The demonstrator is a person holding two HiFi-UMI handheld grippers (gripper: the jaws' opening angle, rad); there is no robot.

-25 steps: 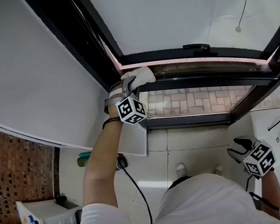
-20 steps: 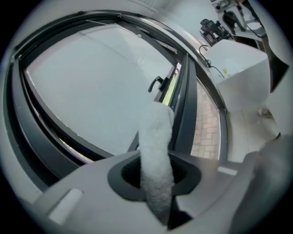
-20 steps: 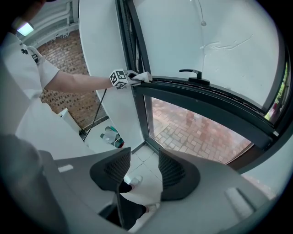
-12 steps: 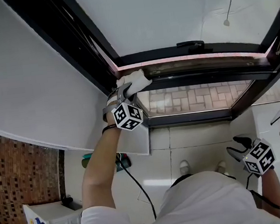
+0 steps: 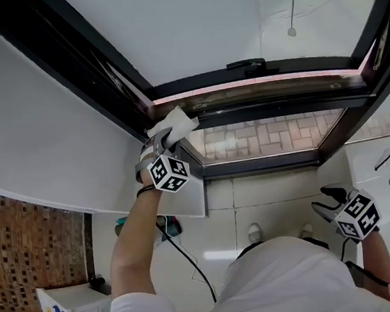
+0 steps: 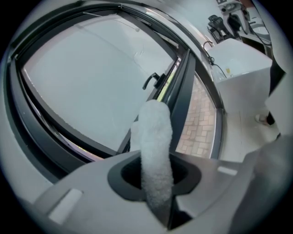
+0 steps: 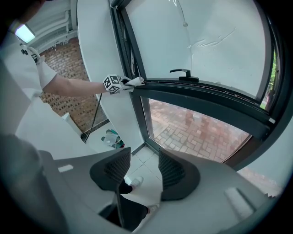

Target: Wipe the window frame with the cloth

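Shirt [image 5: 287, 285] fills the near bottom of the head view. Just past it, low at the person's right side, the right gripper [image 5: 325, 201] hangs idle. Its own view shows the ribbed fingers [image 7: 114, 167] parted with nothing between them, only floor tiles [image 5: 255, 194] and a shoe [image 5: 253, 235] below. Judgement: it is parked out of the way, since this wipe needs one tool.

The left arm [image 5: 131, 243] reaches up and forward. At its end is the left gripper [image 5: 160, 147], fingers clamped on a white fluffy cloth [image 5: 174, 124]. In the left gripper view the cloth runs out from between the closed fingers as a thick roll, gripped near one end so the free length leads. That free end lies on the dark window frame [image 5: 274, 111] at its left corner, where the horizontal rail meets the side member. It appears to touch; how hard it presses cannot be told.

Judgement: the rail runs off to the right of the cloth, so a sweep that way looks like the step in hand.

Farther along, a black window handle [image 5: 245, 63] sits on the sash rail, well apart from the cloth. Pale glass [image 5: 201, 25] rises behind, with a thin pull cord [image 5: 292, 31] hanging across it. Beyond the lower pane lies brick paving [image 5: 270, 136].
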